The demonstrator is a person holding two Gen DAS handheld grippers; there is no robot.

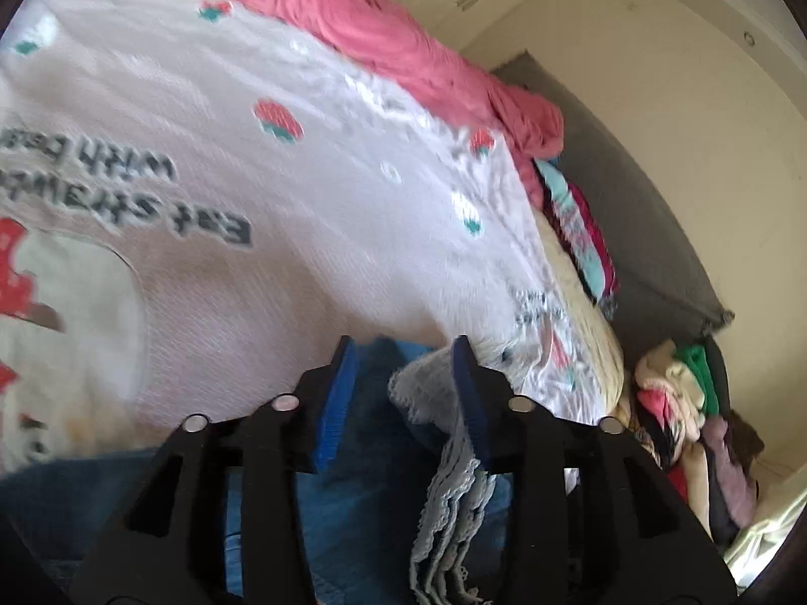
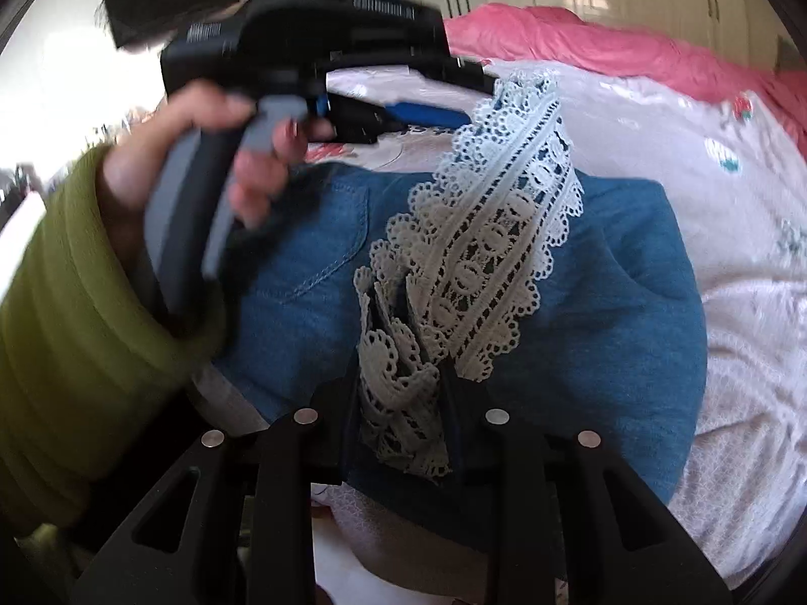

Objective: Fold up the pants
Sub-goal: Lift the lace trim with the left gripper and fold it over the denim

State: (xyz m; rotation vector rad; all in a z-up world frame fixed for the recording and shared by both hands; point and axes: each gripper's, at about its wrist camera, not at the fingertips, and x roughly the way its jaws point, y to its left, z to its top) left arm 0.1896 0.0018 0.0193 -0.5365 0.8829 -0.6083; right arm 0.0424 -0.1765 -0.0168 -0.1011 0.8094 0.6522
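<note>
On the bed: blue denim pants (image 2: 595,302) lie folded across a white bedspread (image 1: 262,252) printed with strawberries and dark lettering; they fill the middle of the right wrist view.
Lace trim: a pale crocheted lace edge (image 2: 484,262) of the pants runs from 6 o'clock up toward 1 o'clock in the right wrist view.
Right gripper (image 2: 398,403): its black fingers stand narrow and pinch the lower end of the lace together with a fold of denim.
Left gripper (image 1: 403,393): its blue-padded fingers stand partly apart; lace lies against the pad at 3 o'clock, denim shows in the gap, and the other pad stands clear, so nothing is clamped.
Left gripper seen from the right: it sits at 11 o'clock, its blue pads reaching the upper end of the lace.
Hand (image 2: 202,166): a person's hand in a green sleeve (image 2: 75,327) wraps the grey handle at 9 o'clock.
Pink cover (image 1: 403,45): bunched along the far edge of the bed at 12 o'clock.
Clothes pile (image 1: 696,428): mixed garments beside the bed at 4 o'clock.
</note>
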